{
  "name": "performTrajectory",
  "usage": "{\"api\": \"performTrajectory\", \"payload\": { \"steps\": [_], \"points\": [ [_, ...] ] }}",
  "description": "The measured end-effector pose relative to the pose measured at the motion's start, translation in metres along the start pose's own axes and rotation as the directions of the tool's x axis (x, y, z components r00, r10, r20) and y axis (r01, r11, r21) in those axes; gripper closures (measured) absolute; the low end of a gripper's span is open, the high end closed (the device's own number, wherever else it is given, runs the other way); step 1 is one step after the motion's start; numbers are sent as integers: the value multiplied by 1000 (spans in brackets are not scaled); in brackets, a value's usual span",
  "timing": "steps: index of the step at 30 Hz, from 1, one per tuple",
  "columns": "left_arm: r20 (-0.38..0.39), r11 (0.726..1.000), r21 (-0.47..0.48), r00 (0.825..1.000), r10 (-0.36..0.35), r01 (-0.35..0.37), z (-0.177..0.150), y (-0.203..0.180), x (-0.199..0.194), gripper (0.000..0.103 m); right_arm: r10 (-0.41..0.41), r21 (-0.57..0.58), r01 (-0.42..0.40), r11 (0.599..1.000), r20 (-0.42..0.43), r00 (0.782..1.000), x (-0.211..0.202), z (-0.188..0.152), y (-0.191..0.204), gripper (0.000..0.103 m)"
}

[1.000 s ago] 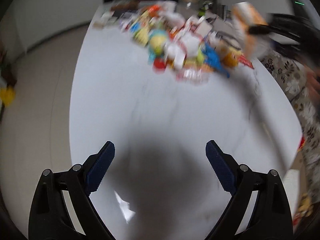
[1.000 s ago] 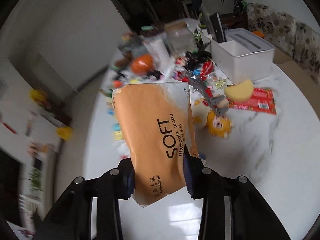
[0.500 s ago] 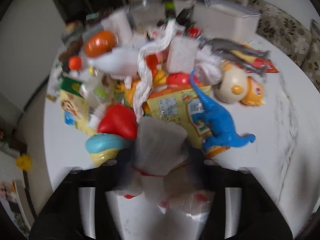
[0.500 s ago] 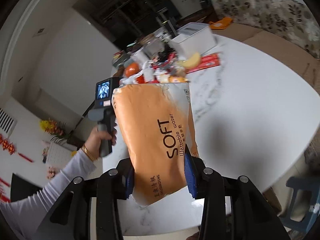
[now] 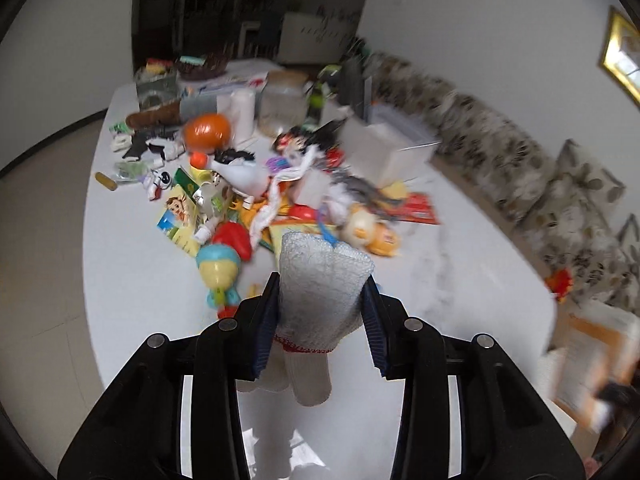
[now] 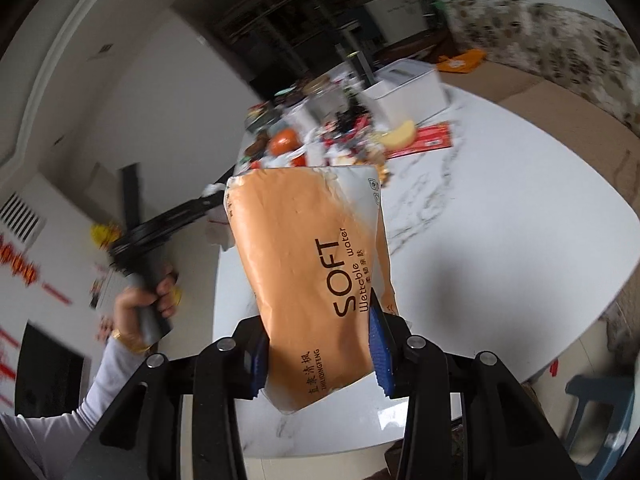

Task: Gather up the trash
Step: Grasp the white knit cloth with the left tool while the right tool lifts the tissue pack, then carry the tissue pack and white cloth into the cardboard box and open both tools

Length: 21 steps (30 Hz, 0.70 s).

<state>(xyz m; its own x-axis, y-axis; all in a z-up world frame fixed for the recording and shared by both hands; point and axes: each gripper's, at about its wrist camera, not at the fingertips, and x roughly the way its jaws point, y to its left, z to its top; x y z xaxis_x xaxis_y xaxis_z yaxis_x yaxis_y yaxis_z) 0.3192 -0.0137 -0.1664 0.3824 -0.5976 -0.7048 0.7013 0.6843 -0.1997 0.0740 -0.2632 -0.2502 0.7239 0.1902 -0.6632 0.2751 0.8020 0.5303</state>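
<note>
The left gripper (image 5: 320,312) is closing, its fingers (image 5: 267,320) pressing on a white knit glove (image 5: 320,284) held above the bare near part of the desk (image 5: 132,280). The clutter pile (image 5: 256,184) fills the desk's middle and far end. The right gripper's (image 6: 318,344) fingers (image 6: 376,344) clench an orange wrapper (image 6: 304,248) over the desk's near edge, beside open marble.

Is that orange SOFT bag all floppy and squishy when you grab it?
Probably floppy. The orange SOFT bag looks like thin, crinkled plastic, and its torn bottom edge dangles under the right gripper. It is likely light, since a pinch near one end holds it up. Its shiny skin may be slippery.
</note>
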Motion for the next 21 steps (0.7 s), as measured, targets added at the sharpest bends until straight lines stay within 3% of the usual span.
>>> {"api": "performTrajectory", "payload": {
  "steps": [5, 10, 12, 17, 21],
  "points": [
    [16, 999, 7, 999, -32, 32, -71, -48, -76, 65, 68, -86, -77, 993, -100, 993, 2, -12, -1, 62],
    [-94, 998, -64, 995, -15, 9, -175, -121, -105, 65, 113, -197, -163, 967, -244, 963, -1, -43, -10, 62],
    [-140, 993, -118, 990, -10, -7, -209, -144, -101, 65, 130, -229, -207, 951, -311, 941, -5, -63, -19, 62],
    [-276, 953, -291, 961, -3, -81, -303, -184, -64, 64, 83, -281, -236, 930, -464, 882, -2, -122, -55, 62],
    [-393, 909, -389, 919, -16, -150, -379, -199, 3, 64, -24, -319, -186, 929, -554, 832, 26, -177, -105, 62]
  ]
}}
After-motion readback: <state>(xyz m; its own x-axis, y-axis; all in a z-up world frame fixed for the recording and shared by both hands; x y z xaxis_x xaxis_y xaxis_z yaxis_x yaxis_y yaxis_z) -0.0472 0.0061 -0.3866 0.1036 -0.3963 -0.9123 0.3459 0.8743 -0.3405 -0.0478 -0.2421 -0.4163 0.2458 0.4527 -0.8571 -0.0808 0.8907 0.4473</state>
